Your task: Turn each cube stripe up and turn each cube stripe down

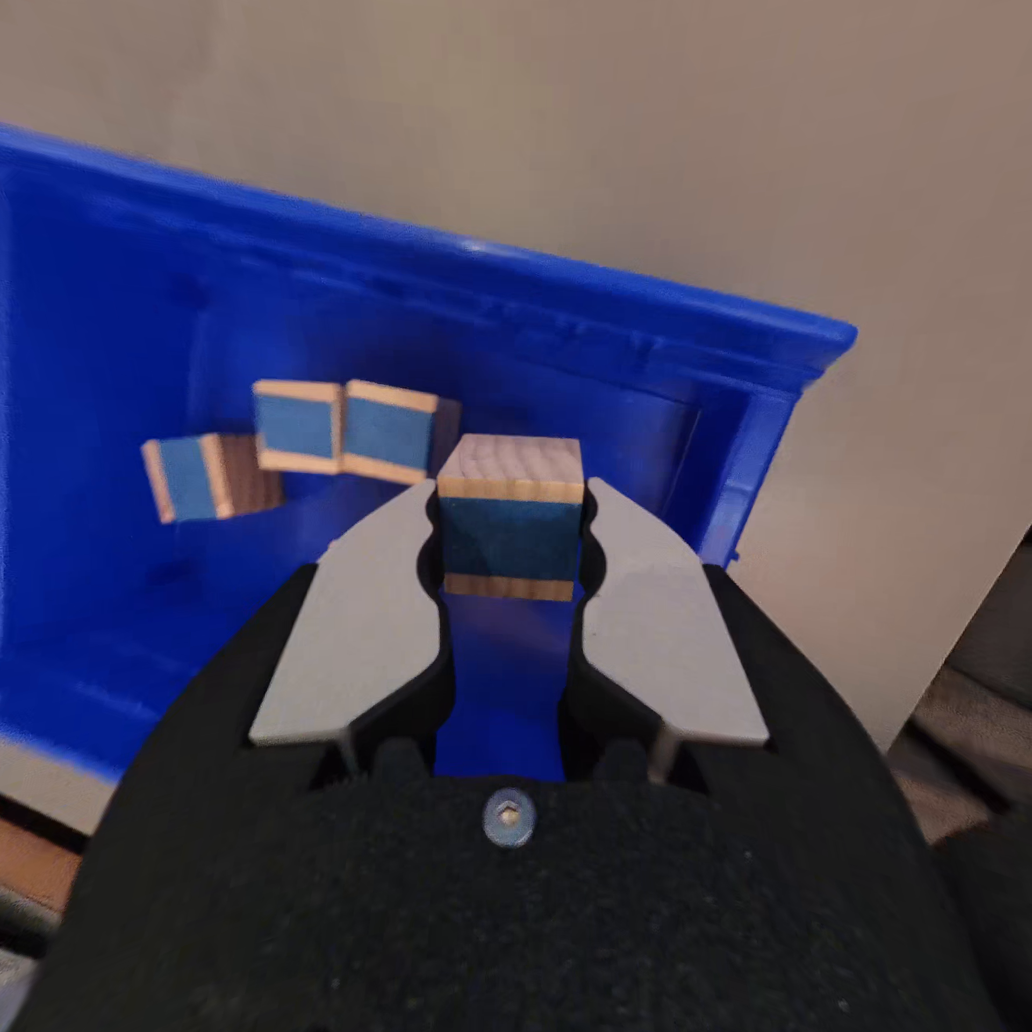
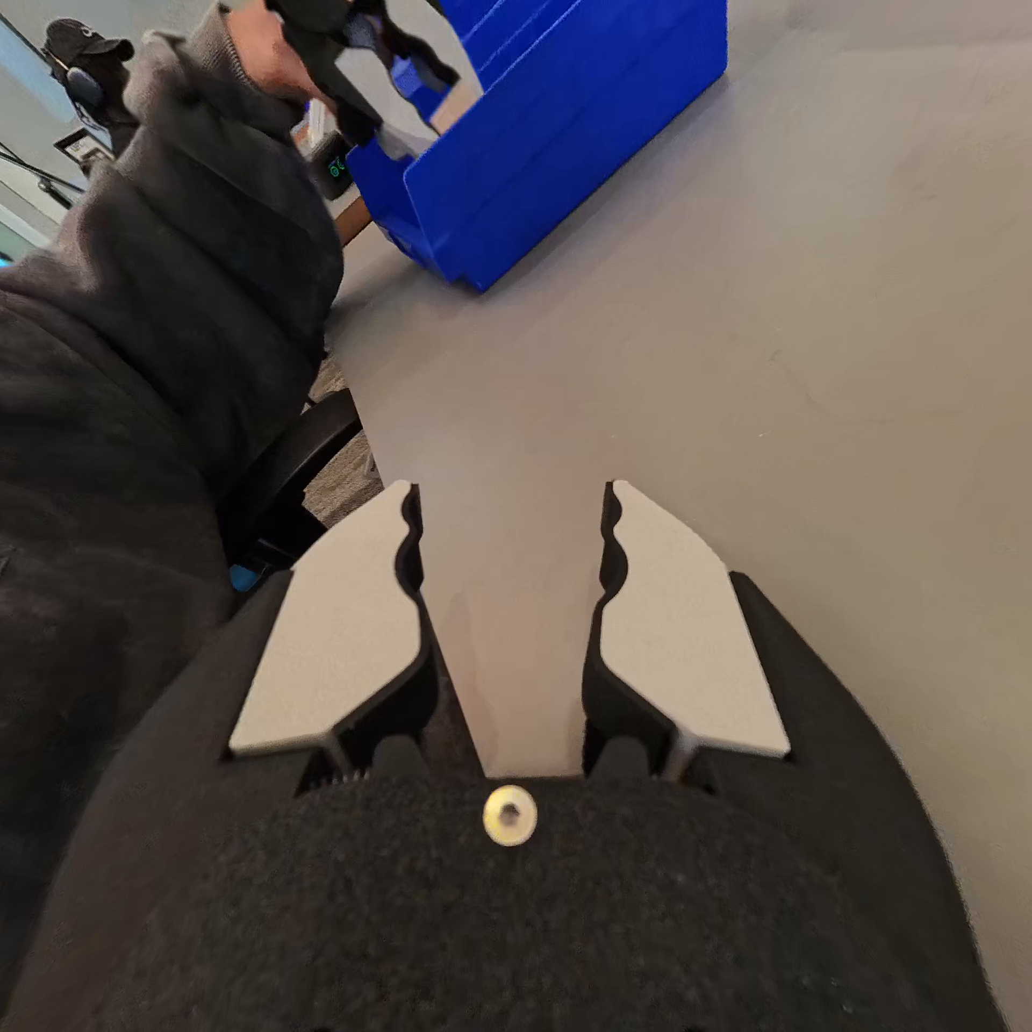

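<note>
My left gripper [image 1: 511, 486] is shut on a wooden cube [image 1: 509, 516] and holds it over the blue bin [image 1: 614, 335]. The cube's blue stripe faces the camera and a plain wood face points up. Three more striped cubes lie on the bin floor: one at the left [image 1: 209, 477], and two side by side [image 1: 296, 427] [image 1: 391, 430] with stripes showing. My right gripper [image 2: 511, 491] is open and empty above the grey table [image 2: 782, 391], well apart from the bin [image 2: 558, 139]. The left gripper [image 2: 385, 89] shows far off in the right wrist view, reaching into the bin.
A person's dark sleeve [image 2: 167, 279] fills the left of the right wrist view. The table edge runs down the left, with a black chair [image 2: 296, 447] beyond it. Another person in a cap [image 2: 84, 56] sits far back left.
</note>
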Demonstrator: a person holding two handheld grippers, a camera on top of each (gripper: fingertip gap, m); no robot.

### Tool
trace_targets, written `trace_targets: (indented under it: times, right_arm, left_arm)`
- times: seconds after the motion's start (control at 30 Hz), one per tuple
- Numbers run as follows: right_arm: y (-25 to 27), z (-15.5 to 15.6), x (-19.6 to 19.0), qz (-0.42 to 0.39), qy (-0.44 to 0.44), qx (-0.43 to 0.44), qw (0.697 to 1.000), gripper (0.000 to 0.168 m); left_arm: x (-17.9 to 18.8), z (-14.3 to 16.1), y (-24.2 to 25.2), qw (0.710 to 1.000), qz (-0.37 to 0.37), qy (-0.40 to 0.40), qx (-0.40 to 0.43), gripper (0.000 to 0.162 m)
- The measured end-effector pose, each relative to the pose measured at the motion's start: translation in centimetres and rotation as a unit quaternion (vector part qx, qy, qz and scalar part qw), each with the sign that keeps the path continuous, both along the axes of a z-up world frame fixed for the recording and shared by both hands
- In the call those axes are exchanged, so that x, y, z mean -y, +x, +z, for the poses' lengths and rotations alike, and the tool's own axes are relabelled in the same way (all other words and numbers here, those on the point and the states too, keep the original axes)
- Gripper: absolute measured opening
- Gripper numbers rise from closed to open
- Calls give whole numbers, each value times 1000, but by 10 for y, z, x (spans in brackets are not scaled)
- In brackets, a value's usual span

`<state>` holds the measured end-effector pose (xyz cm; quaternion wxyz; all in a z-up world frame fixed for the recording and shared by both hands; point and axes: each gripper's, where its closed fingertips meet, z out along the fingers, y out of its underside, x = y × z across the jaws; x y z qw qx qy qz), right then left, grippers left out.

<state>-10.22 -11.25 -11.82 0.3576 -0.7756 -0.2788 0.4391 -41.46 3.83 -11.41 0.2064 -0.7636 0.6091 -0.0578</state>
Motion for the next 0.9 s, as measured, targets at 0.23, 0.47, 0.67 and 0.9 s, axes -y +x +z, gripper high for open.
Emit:
trace_targets:
  times: [0.23,0.47,0.67,0.9]
  right_arm:
    - [9,13,-28,-29,15,-38,999,61]
    - [-24,74,-57,12,95,-154,983,63]
    - [-51,90,-52,46,125,-193,972,63]
    - [-37,96,-49,38,100,-238,965,56]
  left_arm:
    - [6,82,50,936,111,2,333,45]
    - [59,141,194,833,36,-106,542,44]
    - [86,132,276,805,-11,-168,569,44]
    - [95,111,308,823,-35,-151,547,44]
